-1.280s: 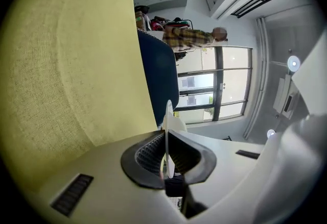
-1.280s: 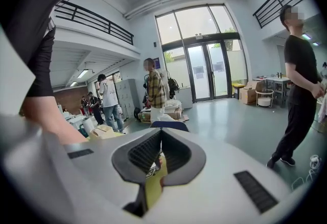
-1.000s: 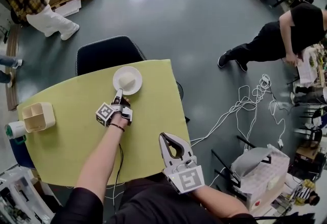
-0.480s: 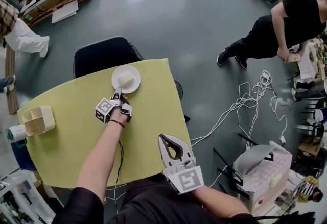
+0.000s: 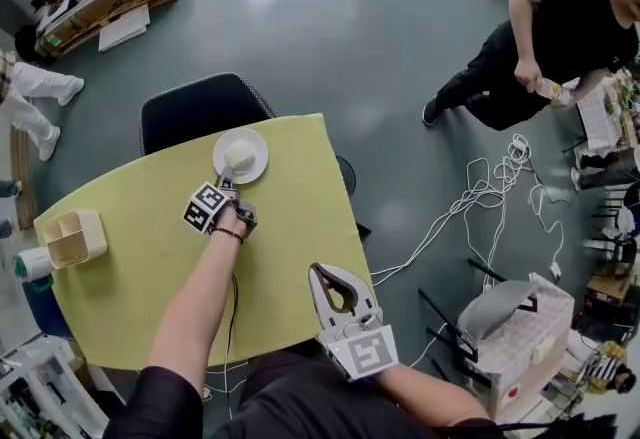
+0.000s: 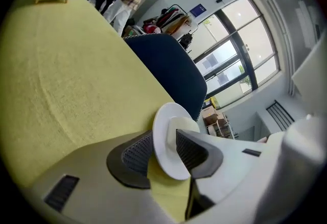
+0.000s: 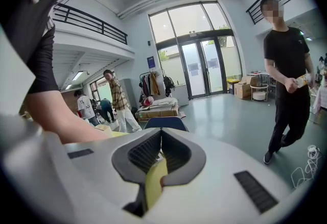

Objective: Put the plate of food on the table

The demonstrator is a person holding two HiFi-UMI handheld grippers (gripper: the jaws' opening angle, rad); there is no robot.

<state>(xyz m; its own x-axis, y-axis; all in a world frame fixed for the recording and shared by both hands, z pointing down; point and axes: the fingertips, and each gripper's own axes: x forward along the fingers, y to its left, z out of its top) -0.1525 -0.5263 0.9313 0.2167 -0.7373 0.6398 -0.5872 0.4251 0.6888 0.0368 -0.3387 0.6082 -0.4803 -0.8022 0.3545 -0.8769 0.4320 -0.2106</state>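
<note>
A white plate (image 5: 255,167) with a pale lump of food (image 5: 237,155) rests flat on the yellow-green table (image 5: 150,267), near its far edge. My left gripper (image 5: 228,185) is at the plate's near rim. In the left gripper view the plate's rim (image 6: 166,154) stands between the two jaws, which are opening, and the food (image 6: 188,125) shows just beyond the left gripper (image 6: 164,141). My right gripper (image 5: 322,270) hovers over the table's near right edge. The right gripper (image 7: 160,133) has its tips together and holds nothing.
A dark chair (image 5: 200,107) is pushed in behind the plate. A cream desk organizer (image 5: 72,235) and a white roll (image 5: 25,262) sit at the table's left end. White cables (image 5: 490,197) and a bag (image 5: 510,337) lie on the floor to the right, near a person in black (image 5: 560,37).
The plate and my left gripper stay at the same spot on the table. The person in plaid at top left has walked off to the left. The right gripper has not moved.
</note>
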